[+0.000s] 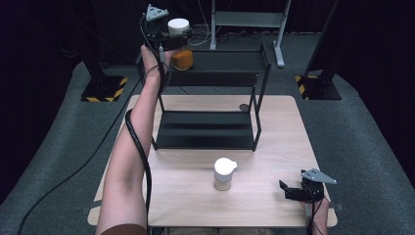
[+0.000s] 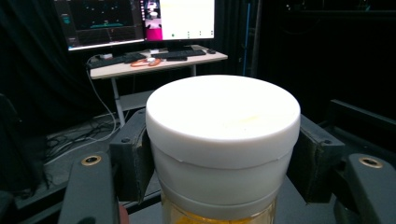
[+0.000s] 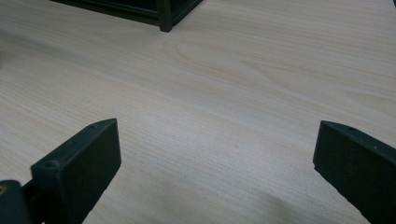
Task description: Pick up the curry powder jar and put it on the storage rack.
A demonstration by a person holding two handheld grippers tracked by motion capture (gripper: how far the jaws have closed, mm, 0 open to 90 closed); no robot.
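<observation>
Orange-filled jar with its white lid sits clamped in my left tool, at the left end of the black rack's top shelf. My right tool rests wide apart, holding nothing, over the tabletop, with a second white-lidded jar mid-tabletop.

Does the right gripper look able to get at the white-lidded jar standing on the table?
Probably yes. The right gripper rests open near the table's front right corner, and bare wood lies between it and the white-lidded jar; nothing stands in the way.
</observation>
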